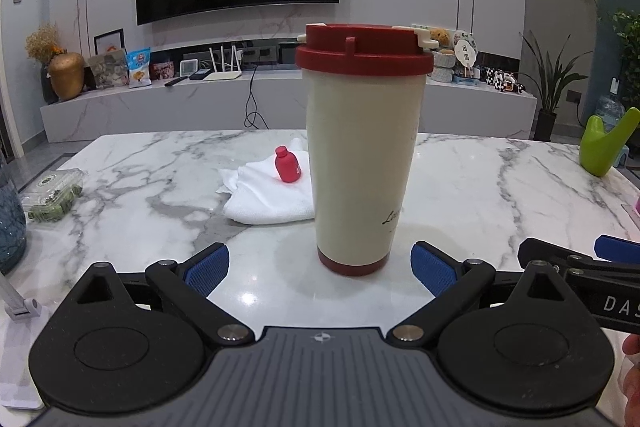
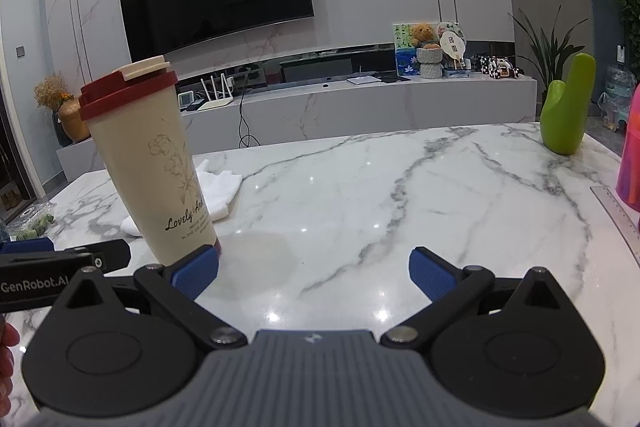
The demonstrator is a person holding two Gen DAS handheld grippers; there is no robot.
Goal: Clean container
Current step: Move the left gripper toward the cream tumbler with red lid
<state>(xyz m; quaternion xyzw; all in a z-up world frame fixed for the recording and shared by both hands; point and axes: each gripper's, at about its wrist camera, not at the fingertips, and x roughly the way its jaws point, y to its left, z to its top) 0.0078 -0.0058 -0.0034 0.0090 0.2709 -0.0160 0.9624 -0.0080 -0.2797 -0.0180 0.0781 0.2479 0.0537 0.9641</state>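
Tumbler (image 1: pixel 362 155) upright, just ahead of left gripper's (image 1: pixel 320 269) spread jaws

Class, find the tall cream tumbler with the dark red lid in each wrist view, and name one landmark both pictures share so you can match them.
Left wrist view: the tall cream tumbler with the dark red lid stands upright at centre, just beyond the open left gripper.
Right wrist view: the tumbler is at the left, beside the right gripper's left finger.
Shared landmark: the folded white cloth behind the tumbler.
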